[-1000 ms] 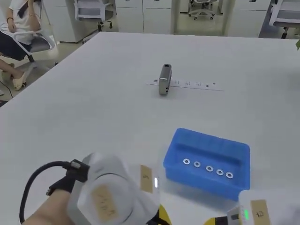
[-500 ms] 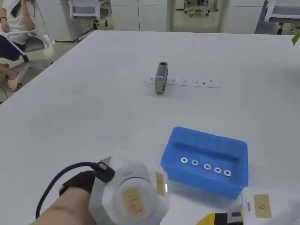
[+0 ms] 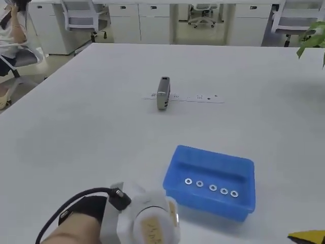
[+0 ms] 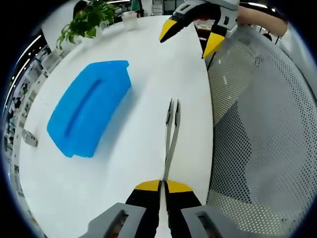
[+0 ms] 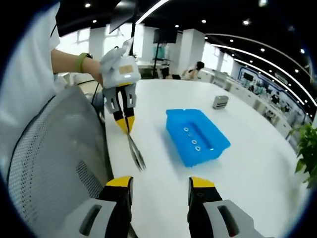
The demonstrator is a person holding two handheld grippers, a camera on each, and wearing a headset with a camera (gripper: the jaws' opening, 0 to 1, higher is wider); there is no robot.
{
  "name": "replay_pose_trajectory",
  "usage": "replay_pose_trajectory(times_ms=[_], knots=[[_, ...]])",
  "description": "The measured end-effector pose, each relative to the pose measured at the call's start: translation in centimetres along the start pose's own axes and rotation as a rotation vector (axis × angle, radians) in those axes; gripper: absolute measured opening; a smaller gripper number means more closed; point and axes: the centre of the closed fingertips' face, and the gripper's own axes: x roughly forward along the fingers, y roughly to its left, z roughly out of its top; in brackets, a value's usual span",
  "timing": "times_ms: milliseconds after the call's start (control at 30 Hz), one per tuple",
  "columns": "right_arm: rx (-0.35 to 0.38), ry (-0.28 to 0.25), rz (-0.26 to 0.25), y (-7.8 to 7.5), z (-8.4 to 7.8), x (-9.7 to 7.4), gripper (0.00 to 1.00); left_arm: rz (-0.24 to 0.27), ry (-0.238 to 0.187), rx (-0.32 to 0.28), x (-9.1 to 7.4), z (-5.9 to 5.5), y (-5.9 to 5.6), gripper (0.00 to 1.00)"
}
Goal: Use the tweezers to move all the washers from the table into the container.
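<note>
5 washers (image 3: 212,187) lie in a row inside the blue container (image 3: 203,202) on the surface (image 3: 101,117), so the moving looks done. The left tool (image 4: 163,186) pinches the tweezers (image 4: 171,134); the right tool (image 5: 160,182) stands released and empty.

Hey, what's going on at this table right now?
A person is working at a white table with two hand-held grippers. The left hand-held gripper is shut on the tweezers, which point out over the table near the blue container. The right hand-held gripper is open and holds nothing. Five washers lie in a row inside the container.
</note>
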Motion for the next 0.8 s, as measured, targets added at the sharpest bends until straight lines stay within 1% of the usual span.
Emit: replay_pose_trajectory(times_ms=[67,100,133,167,233,267,300,333,367,400,433,467,500,567,600,633,667,700,733,767,800], knots=[[0.037,-0.024,-0.072,-1.4,-0.1,-1.4,0.47,0.005,-0.01,-0.025,0.0,0.0,0.0,0.02],[0.056,-0.047,-0.104,-1.9,0.0,-2.0,0.49,0.002,-0.029,-0.071,-0.1,0.1,-0.1,0.03],[0.074,-0.065,-0.126,-2.4,0.0,-2.4,0.51,0.004,-0.043,-0.1,-0.1,0.2,-0.1,0.05],[0.111,-0.091,-0.157,-2.9,-0.1,-2.8,0.53,0.017,-0.074,-0.129,-0.3,0.3,0.1,0.07],[0.163,-0.129,-0.193,-3.4,0.0,-3.2,0.58,0.032,-0.116,-0.172,-0.9,0.4,0.3,0.1],[0.202,-0.159,-0.222,-3.8,0.1,-3.5,0.6,0.051,-0.169,-0.208,-1.5,0.7,0.5,0.1],[0.217,-0.178,-0.236,-4.0,0.3,-3.7,0.62,0.066,-0.22,-0.231,-2.1,1.1,0.6,0.1],[0.228,-0.206,-0.261,-4.4,0.6,-3.9,0.64,0.093,-0.298,-0.281,-3.1,1.7,0.9,0.11],[0.22,-0.22,-0.277,-4.6,0.7,-4.0,0.66,0.107,-0.328,-0.302,-3.5,1.9,1.1,0.16],[0.212,-0.216,-0.285,-4.7,0.7,-4.1,0.69,0.139,-0.417,-0.353,-4.7,2.5,1.4,0.2],[0.203,-0.221,-0.301,-5.0,0.8,-4.1,0.71,0.17,-0.484,-0.403,-5.7,2.7,1.7,0.24],[0.195,-0.231,-0.313,-5.2,1.0,-4.2,0.73,0.198,-0.523,-0.435,-6.4,2.7,1.9,0.28],[0.186,-0.243,-0.323,-5.3,1.2,-4.3,0.75,0.245,-0.576,-0.468,-7.4,2.6,2.2,0.3],[0.185,-0.271,-0.352,-5.7,1.5,-4.8,0.8,0.321,-0.632,-0.491,-8.7,2.4,2.6,0.35],[0.18,-0.296,-0.391,-6.3,1.7,-5.4,0.82,0.385,-0.67,-0.51,-9.7,2.1,2.8,0.38],[0.171,-0.312,-0.417,-6.7,1.9,-5.8,0.84,0.423,-0.705,-0.52,-10.4,2.1,2.9,0.44],[0.183,-0.33,-0.453,-7.3,2.0,-6.3,0.86,0.475,-0.754,-0.541,-11.3,2.1,3.0,0.48],[0.194,-0.343,-0.479,-7.7,2.1,-6.7,0.88,0.512,-0.786,-0.559,-11.9,2.0,3.1,0.54],[0.19,-0.362,-0.501,-8.0,2.3,-7.1,0.9,0.555,-0.825,-0.588,-12.6,1.8,3.2,0.63],[0.186,-0.387,-0.536,-8.4,2.5,-7.7,0.92,0.582,-0.849,-0.604,-13.0,1.8,3.2,0.71],[0.186,-0.394,-0.554,-8.6,2.6,-8.1,0.94,0.623,-0.87,-0.642,-13.4,1.3,3.4,0.78]])
